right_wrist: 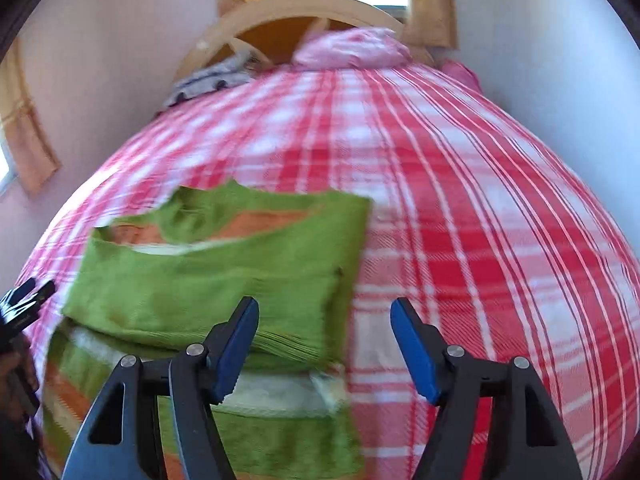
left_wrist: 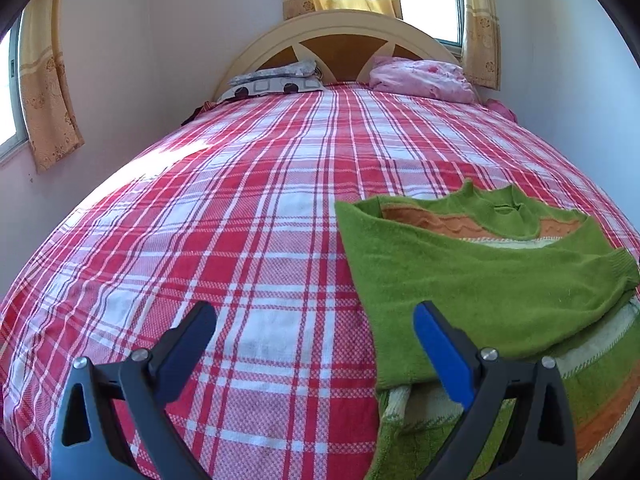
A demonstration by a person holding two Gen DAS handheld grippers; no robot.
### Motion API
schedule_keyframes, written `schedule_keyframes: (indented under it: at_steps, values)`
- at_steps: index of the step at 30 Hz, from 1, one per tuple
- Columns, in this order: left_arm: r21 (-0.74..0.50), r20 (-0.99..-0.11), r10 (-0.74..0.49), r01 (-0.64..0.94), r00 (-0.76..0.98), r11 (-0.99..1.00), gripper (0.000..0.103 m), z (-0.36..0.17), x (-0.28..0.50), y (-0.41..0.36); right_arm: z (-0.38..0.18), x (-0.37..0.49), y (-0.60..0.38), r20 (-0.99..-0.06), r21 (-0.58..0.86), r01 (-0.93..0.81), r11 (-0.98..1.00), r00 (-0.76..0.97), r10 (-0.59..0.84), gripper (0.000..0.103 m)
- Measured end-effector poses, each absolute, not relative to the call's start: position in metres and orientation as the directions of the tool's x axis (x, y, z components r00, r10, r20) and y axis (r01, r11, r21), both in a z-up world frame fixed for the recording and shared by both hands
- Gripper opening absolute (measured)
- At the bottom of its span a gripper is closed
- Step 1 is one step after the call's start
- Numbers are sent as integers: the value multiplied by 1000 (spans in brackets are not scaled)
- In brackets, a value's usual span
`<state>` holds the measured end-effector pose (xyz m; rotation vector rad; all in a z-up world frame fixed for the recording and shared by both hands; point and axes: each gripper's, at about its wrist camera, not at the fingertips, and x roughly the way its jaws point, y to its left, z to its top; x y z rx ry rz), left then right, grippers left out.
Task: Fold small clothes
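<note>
A small green knit sweater (left_wrist: 480, 280) with orange and cream stripes lies on the red and white plaid bed cover, its sleeves folded over the body. In the left wrist view it lies at the right; my left gripper (left_wrist: 316, 322) is open and empty over its left edge, the right finger above the cloth. In the blurred right wrist view the sweater (right_wrist: 216, 272) lies at the left; my right gripper (right_wrist: 324, 320) is open and empty over its right edge. The other gripper (right_wrist: 24, 304) shows at the far left.
The plaid bed cover (left_wrist: 224, 240) fills most of both views. A patterned grey pillow (left_wrist: 276, 80) and a pink bundle (left_wrist: 420, 76) lie by the arched headboard (left_wrist: 340, 24). Walls run close along both sides, with curtained windows.
</note>
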<state>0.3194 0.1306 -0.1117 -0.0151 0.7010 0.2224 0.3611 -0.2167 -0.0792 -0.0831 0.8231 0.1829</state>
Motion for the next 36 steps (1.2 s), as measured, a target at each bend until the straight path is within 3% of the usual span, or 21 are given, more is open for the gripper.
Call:
schedule_keyframes:
  at_steps: [4,5,7,9,14,25,36]
  values:
    - [73,-667,191,-192,720,979,101,-121,329,125,-88,373,-171,-774,43,-357,933,579,257,68]
    - [85,-679,190,-182,709,980,101,-125,331,121,-96,379,-163,-795,42,-365,930,551,253,68]
    - [115,-700,190,-154,688,981,101,-135,333,112,-119,390,-159,-839,19,-345,938,505,203,56]
    - [155,-706,206,-136,677,978,102,-142,332,104,-138,392,-165,-854,-35,-320,947,501,138,52]
    - [210,-703,226,-106,675,972,103,-145,331,95,-138,378,-182,-824,-45,-329,943,546,151,52]
    - [182,-707,207,-108,677,977,103,-146,326,99,-143,377,-190,-804,-32,-304,952,574,156,52]
    - [253,-664,264,-123,700,960,103,-139,317,87,-141,372,-178,-797,-119,-280,953,599,76,53]
